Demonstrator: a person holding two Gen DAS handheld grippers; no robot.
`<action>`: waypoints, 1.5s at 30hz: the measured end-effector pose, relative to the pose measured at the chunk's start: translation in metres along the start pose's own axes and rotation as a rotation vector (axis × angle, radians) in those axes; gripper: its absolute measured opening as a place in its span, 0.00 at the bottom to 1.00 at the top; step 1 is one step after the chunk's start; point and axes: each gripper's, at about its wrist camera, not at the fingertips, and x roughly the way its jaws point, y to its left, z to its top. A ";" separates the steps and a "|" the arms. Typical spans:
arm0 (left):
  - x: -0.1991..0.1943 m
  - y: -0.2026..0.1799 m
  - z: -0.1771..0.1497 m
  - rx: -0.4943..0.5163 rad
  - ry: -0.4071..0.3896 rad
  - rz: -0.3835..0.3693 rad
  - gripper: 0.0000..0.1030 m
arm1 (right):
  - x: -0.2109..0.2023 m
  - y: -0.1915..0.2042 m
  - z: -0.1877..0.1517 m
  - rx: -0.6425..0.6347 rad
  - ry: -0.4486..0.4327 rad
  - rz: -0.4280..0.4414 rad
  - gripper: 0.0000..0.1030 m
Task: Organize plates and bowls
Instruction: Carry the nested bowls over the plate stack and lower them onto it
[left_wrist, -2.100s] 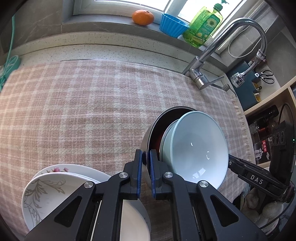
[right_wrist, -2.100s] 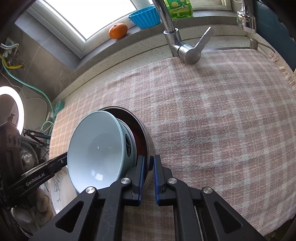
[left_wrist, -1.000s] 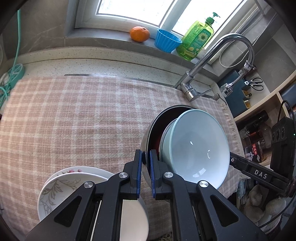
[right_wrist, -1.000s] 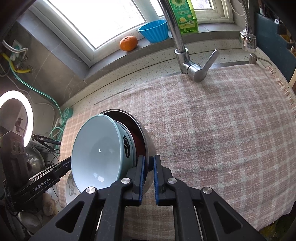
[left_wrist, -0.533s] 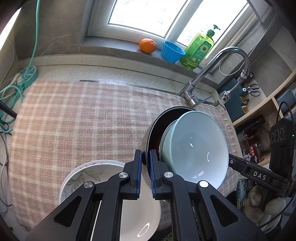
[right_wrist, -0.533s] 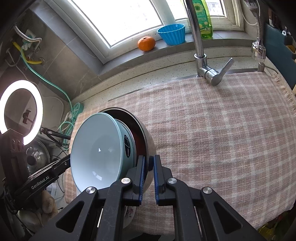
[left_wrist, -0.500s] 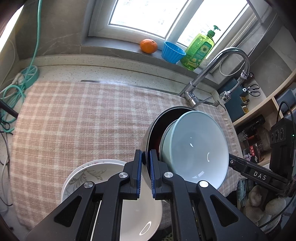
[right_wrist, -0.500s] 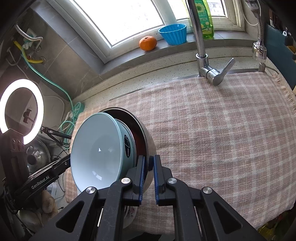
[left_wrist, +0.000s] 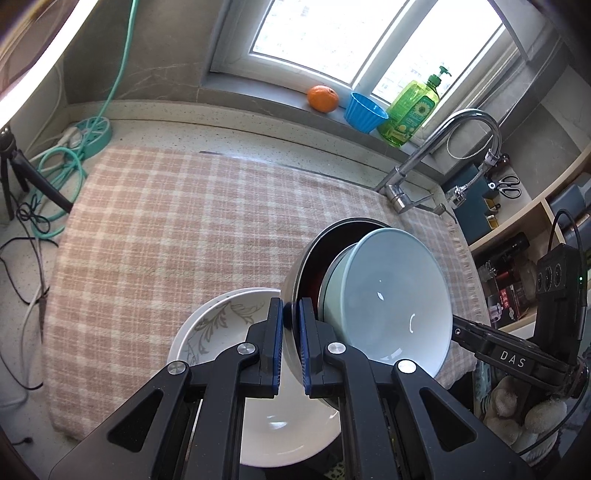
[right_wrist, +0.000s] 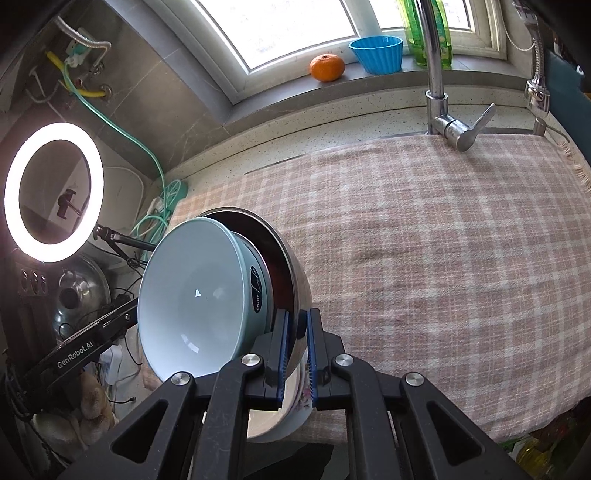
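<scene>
- My left tool (left_wrist: 291, 345) is clamped on one side of the steel bowl's (left_wrist: 301, 266) rim; my right tool (right_wrist: 295, 360) is clamped on the opposite side.
- The blue bowl (left_wrist: 391, 299) sits nested inside it, tipped steeply, between my two tools.
- The plates (left_wrist: 221, 314) lie on the table (left_wrist: 166, 229) just under my left tool.
- Risk: such thin rim grips could slip, and the blue bowl may slide out if I tilt further.
- Lowering carelessly could knock the plates.

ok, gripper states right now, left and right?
Left gripper: closed on the rim of the steel bowl, which carries the pale blue bowl.
Right gripper: closed on the same steel bowl's rim, opposite side.
</scene>
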 end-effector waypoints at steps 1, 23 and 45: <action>-0.002 0.003 -0.002 -0.005 0.001 0.000 0.06 | 0.001 0.003 -0.002 -0.002 0.004 0.001 0.09; -0.016 0.044 -0.033 -0.074 0.029 0.021 0.06 | 0.028 0.037 -0.040 -0.014 0.088 0.006 0.09; -0.003 0.055 -0.038 -0.100 0.078 0.025 0.06 | 0.045 0.038 -0.044 -0.010 0.128 -0.005 0.09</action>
